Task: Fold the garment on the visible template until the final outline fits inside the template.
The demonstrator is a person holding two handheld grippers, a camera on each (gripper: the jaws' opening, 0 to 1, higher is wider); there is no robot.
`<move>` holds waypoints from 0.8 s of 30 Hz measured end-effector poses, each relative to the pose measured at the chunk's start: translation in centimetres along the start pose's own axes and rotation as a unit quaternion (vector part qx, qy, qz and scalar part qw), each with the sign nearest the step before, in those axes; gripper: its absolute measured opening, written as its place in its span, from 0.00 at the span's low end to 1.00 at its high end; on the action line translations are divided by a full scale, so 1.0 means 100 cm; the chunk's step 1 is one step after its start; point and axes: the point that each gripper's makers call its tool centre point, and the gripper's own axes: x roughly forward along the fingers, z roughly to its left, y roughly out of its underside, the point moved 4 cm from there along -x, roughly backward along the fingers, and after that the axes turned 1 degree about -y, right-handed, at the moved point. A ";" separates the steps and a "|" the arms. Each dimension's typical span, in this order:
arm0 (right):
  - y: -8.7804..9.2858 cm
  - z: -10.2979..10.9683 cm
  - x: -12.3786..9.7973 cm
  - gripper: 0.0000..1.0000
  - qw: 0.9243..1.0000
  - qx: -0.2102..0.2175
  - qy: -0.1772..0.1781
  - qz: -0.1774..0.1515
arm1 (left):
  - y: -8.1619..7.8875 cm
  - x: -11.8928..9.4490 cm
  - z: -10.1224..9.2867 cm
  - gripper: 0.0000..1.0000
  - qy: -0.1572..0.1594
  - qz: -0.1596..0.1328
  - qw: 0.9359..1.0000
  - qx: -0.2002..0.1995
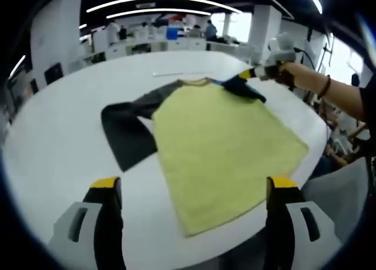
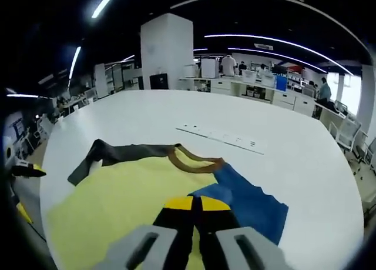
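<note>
A yellow shirt [image 1: 223,143] with a brown collar [image 2: 194,159] lies flat on the round white table [image 1: 59,140]. Its dark grey sleeve [image 1: 126,129] spreads out to the left, and its blue sleeve [image 2: 249,204] lies at the far right shoulder. My left gripper [image 1: 194,187] hovers open over the shirt's near hem, nothing between its jaws. My right gripper [image 2: 197,204] is shut on the blue sleeve where it meets the yellow body. In the left gripper view the right gripper [image 1: 258,73] comes in from the right, held by a hand. The grey sleeve [image 2: 111,153] also shows in the right gripper view.
A long white strip [image 2: 220,138] lies on the table beyond the collar. The table edge [image 1: 276,223] runs close to the shirt's near hem. Desks, pillars and people stand far behind the table. A yellow tip of the left gripper [image 2: 26,170] shows at the left border.
</note>
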 end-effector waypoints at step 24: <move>-0.008 0.047 0.010 0.00 0.998 -0.031 -0.047 -0.008 | 0.003 0.000 0.002 0.98 -0.006 0.004 1.000 -0.002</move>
